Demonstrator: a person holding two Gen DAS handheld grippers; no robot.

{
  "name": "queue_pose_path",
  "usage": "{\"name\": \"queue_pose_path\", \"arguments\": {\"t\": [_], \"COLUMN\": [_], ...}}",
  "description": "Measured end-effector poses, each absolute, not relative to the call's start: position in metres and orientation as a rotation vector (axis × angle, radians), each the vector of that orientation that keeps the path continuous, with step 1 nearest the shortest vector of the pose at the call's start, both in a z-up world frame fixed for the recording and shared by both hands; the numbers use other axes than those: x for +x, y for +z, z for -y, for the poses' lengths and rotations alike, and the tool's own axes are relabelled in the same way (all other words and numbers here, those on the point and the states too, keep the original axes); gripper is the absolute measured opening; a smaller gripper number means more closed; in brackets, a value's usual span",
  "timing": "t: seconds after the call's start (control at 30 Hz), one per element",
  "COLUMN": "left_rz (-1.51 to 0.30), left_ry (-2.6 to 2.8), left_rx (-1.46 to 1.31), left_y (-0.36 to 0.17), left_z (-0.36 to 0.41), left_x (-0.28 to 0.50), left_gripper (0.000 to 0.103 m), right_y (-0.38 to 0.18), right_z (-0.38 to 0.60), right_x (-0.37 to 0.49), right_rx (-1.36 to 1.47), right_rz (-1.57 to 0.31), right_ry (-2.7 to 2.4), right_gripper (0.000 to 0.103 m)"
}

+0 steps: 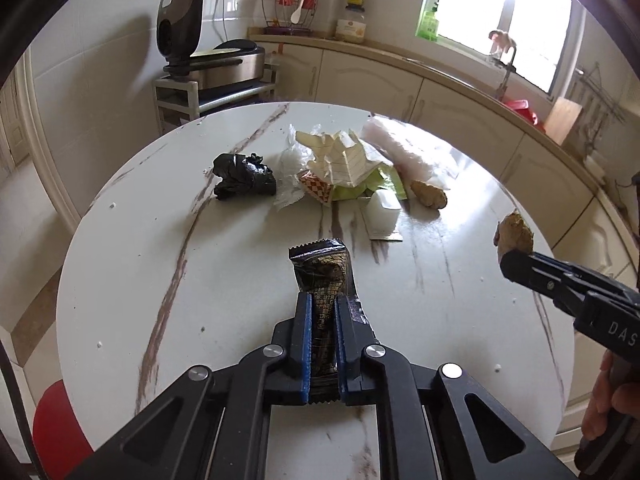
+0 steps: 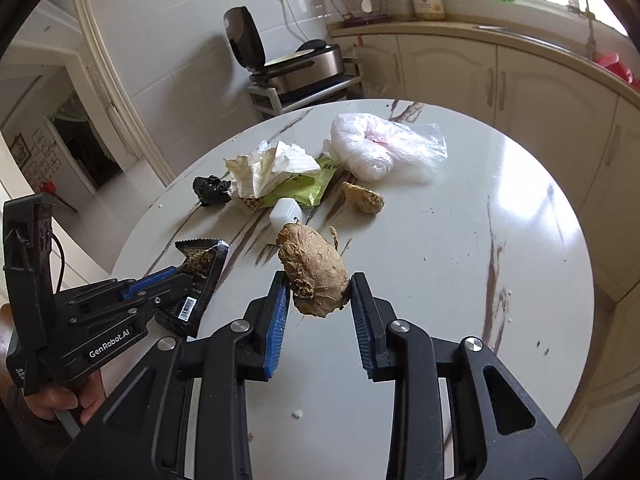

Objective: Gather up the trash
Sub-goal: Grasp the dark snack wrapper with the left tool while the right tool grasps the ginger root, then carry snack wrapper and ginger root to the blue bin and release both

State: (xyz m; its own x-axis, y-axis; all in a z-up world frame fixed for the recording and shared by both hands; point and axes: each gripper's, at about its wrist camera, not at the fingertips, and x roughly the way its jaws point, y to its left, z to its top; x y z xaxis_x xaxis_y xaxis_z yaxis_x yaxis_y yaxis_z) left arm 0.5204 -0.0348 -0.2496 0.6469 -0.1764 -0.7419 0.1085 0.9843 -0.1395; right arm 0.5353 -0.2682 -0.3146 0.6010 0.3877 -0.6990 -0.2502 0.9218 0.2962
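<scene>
in the left wrist view, your left gripper [image 1: 322,312] has its fingers clenched on a black snack wrapper [image 1: 322,268], lifted above the round desk [image 1: 120,280]. in the right wrist view, your right gripper [image 2: 320,294] grasps a brown ginger piece [image 2: 314,270] over the desk, near the trash pile [image 2: 280,176].

In the left wrist view the right gripper [image 1: 505,261] runs off the right edge; crumpled paper [image 1: 344,156] hides the green wrapper [image 1: 386,178] beneath.
</scene>
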Motion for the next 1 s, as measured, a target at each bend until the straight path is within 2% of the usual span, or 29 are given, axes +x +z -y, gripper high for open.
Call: {"name": "queue_pose_path", "arguments": {"t": [0.3, 0.53, 0.73, 1.0], "left_rz": [-0.806, -0.774, -0.792, -0.847], "left_ry": [-0.251, -0.371, -0.501, -0.63], "left_rx": [-0.101, -0.026, 0.072, 0.172], "left_y": [-0.205, -0.176, -0.176, -0.205], "left_z": [0.067, 0.142, 0.235, 0.354], "left_x": [0.469, 0.442, 0.434, 0.449], "left_gripper": [0.006, 0.006, 0.006, 0.006], "right_y": [-0.3, -0.284, -0.291, -0.341], "right_z": [0.295, 0.356, 0.436, 0.535], "right_x": [0.492, 0.448, 0.407, 0.385], "right_rx": [0.229, 0.299, 0.346, 0.499], "right_rz": [-0.803, -0.728, -0.699, -0.741], "right_ry": [0.39, 0.323, 0.174, 0.024], "right_gripper": [0.029, 0.029, 0.029, 0.031]}}
